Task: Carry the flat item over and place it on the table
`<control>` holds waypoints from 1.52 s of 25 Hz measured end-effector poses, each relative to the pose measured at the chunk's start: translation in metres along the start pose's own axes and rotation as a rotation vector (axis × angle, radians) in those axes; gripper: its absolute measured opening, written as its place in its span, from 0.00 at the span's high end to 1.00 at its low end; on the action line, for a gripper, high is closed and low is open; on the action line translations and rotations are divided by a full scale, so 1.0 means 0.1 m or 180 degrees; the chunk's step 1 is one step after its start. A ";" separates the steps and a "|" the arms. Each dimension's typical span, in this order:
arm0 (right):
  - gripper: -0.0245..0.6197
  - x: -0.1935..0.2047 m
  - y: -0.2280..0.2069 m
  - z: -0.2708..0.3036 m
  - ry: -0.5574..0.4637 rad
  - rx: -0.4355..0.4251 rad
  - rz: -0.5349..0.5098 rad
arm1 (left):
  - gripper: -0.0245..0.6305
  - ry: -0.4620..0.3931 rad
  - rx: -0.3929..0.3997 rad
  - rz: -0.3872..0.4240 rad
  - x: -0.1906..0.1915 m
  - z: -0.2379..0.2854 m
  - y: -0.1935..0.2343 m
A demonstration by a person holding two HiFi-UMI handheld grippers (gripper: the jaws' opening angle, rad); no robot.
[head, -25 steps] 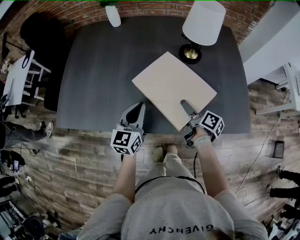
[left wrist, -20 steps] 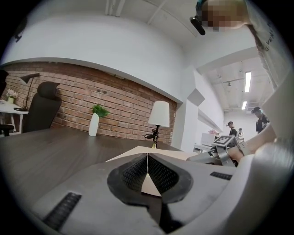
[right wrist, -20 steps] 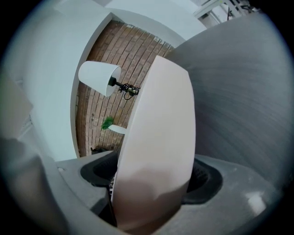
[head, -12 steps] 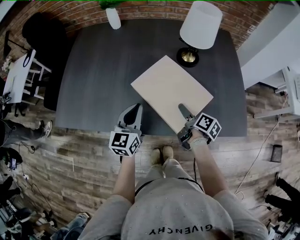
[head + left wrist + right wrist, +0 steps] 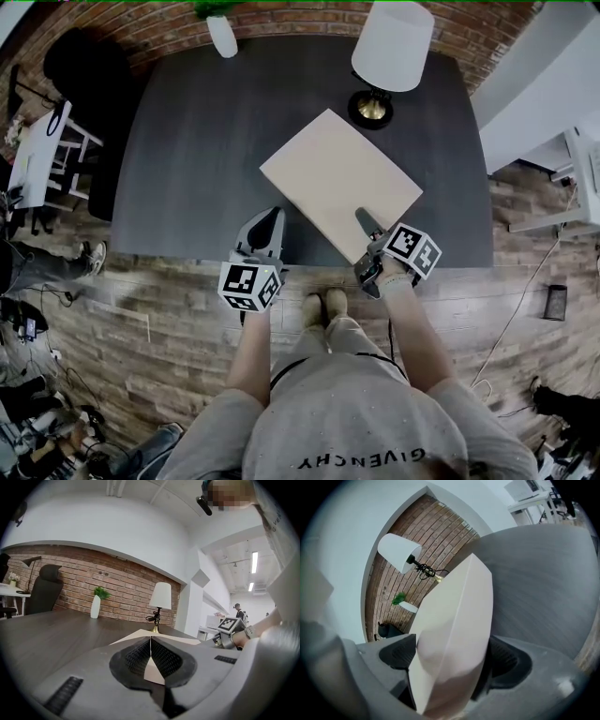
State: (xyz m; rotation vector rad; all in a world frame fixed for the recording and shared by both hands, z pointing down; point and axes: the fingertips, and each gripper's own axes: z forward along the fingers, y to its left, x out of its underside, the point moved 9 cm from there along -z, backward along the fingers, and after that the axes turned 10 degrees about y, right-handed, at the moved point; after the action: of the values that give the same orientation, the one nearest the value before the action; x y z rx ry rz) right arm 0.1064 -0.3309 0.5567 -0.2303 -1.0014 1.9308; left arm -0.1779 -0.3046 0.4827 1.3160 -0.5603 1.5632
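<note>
The flat item is a pale wooden board (image 5: pixel 337 178) with a slot cut in its near edge. It lies flat on the dark table (image 5: pixel 206 141). My right gripper (image 5: pixel 367 228) is at the board's near corner by the slot. Its jaws have just been opening. In the right gripper view the board (image 5: pixel 454 620) still stands between the spread jaws of the right gripper (image 5: pixel 452 656), and the left pad is clear of it. My left gripper (image 5: pixel 270 217) hovers over the table's front edge, left of the board, shut and empty. In its own view the left gripper (image 5: pixel 150 644) has its pads closed together.
A white-shaded lamp (image 5: pixel 389 47) with a brass base stands just behind the board. A white vase (image 5: pixel 222 36) with a plant is at the table's back edge. A black chair (image 5: pixel 84 84) and a white desk (image 5: pixel 33 155) are to the left. Wooden floor lies below.
The right gripper has shifted slightly at the board's near corner and its jaws stand wider. The board lies still on the table. The left gripper has stayed put.
</note>
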 end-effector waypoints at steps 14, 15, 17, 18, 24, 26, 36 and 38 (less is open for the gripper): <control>0.24 -0.02 -0.03 -0.14 -0.0083 0.0005 -0.0208 | 0.96 0.0002 0.0067 0.0001 0.02 0.03 -0.08; 0.24 -0.03 -0.03 -0.17 -0.0101 -0.0002 -0.0258 | 0.96 0.0002 0.0081 0.0004 0.02 0.04 -0.09; 0.24 -0.06 -0.02 -0.22 -0.0136 -0.0035 -0.0377 | 0.96 0.0001 0.0105 0.0010 0.01 0.05 -0.12; 0.25 -0.07 -0.01 -0.24 -0.0150 -0.0066 -0.0454 | 0.96 0.0002 0.0114 0.0015 0.01 0.05 -0.13; 0.36 -0.13 -0.06 -0.42 -0.0229 -0.0012 -0.1025 | 0.96 0.0013 0.0149 0.0043 -0.02 0.07 -0.20; 0.46 -0.15 -0.08 -0.49 -0.0239 -0.0009 -0.1219 | 0.96 0.0016 0.0145 0.0056 -0.02 0.07 -0.21; 0.85 -0.29 0.02 -0.85 -0.0703 0.0175 -0.2142 | 0.96 -0.0013 0.0086 0.0094 -0.09 0.02 -0.20; 0.88 -0.30 0.10 -0.88 -0.0818 0.0185 -0.2366 | 0.96 -0.0023 0.0072 0.0099 -0.11 0.02 -0.19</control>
State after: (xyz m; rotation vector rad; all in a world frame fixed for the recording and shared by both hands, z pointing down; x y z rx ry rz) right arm 0.1631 -0.3089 0.4855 0.3895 -1.0062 1.3148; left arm -0.1610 -0.3026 0.4689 1.3361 -0.5716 1.5949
